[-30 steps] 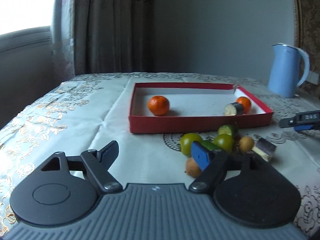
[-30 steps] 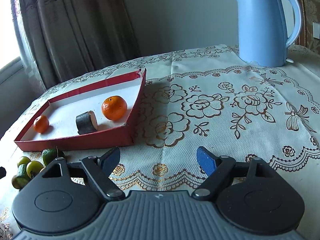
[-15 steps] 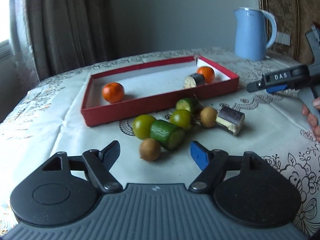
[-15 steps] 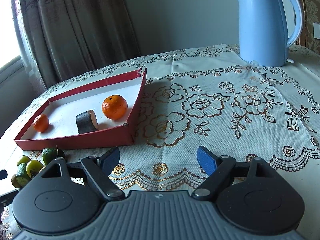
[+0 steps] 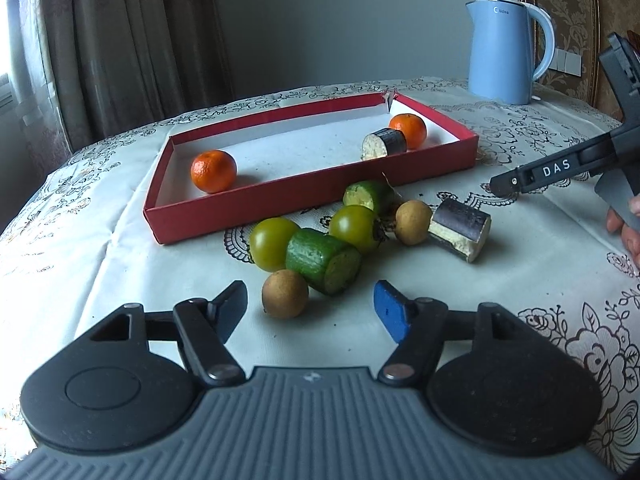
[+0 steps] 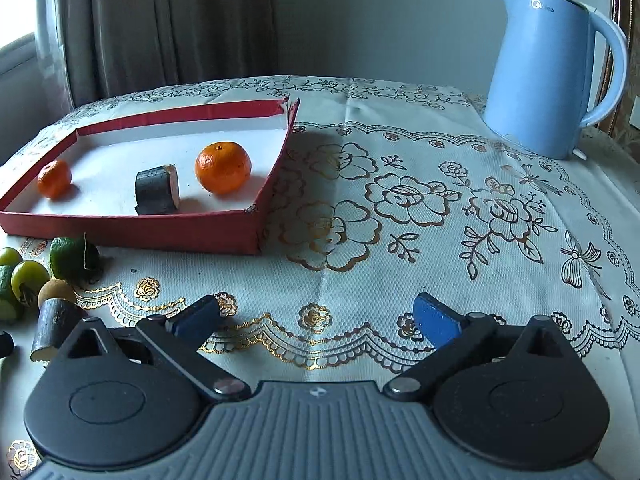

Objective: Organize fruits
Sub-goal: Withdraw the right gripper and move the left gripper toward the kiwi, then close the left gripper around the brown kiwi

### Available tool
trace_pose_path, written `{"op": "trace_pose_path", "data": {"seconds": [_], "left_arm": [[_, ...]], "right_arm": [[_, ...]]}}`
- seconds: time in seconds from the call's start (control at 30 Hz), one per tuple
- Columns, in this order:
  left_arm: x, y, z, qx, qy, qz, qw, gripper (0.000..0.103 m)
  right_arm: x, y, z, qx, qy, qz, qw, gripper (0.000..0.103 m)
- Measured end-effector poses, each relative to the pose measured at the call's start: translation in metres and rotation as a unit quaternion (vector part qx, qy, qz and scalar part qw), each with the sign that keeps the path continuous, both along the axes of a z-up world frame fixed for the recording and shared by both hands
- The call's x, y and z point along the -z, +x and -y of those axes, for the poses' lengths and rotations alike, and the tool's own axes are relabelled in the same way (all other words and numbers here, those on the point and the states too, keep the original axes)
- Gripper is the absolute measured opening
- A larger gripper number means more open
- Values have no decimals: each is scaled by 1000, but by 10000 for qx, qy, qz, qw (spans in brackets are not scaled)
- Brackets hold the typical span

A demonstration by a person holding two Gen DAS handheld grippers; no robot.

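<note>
Fingers of my left gripper [image 5: 310,312] stand wide apart and hold nothing, low over the tablecloth [image 5: 120,288]; the nearest piece, a brown round fruit [image 5: 285,294], lies just ahead of the gap and a little toward the left finger. Touching it on the far right is a cucumber piece [image 5: 323,261], its long axis running diagonally from far-left to near-right, cut face toward me — a grasp across that axis would, in my judgement, need the wrist turned. My right gripper [image 6: 316,320] is likewise spread wide and empty, aimed at bare cloth; the loose pile sits at the far left edge of its view, so the left gripper is plainly the nearer one. Count of loose items, left wrist view: two brown round fruits, two green tomatoes [image 5: 272,243], two cucumber pieces, one dark-skinned eggplant piece [image 5: 460,228] — seven, all bunched just in front of the near wall of the red tray [image 5: 248,216]. Inside the tray: two oranges [image 5: 213,171], one at each end, and one eggplant piece [image 5: 384,144] touching or just beside the right-hand orange — three. A blue kettle [image 6: 552,76] stands well apart, beyond the tray. Judgement: sorting is early, most pieces not yet trayed.
</note>
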State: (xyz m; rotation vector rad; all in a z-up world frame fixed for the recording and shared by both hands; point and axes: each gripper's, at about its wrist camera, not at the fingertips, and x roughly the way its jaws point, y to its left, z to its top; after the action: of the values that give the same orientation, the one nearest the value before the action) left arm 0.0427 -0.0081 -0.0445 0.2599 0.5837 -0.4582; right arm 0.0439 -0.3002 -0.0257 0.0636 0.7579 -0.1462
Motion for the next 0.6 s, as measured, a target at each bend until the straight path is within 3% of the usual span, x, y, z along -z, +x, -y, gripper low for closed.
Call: {"op": "trace_pose_path", "data": {"seconds": [0.33,0.47,0.6], "left_arm": [[0,1,1,67,-86,-53,9999,58],[0,3,-6,-12,-228,-143,9996,33],[0,0,-10,-31,-276,-138,9995,27]], "right_arm": [[0,0,0,-2,-4,0,10000,103],[0,0,-1,-3,-4,0,10000,103],[0,0,-1,-3,-4,0,10000,103]]}}
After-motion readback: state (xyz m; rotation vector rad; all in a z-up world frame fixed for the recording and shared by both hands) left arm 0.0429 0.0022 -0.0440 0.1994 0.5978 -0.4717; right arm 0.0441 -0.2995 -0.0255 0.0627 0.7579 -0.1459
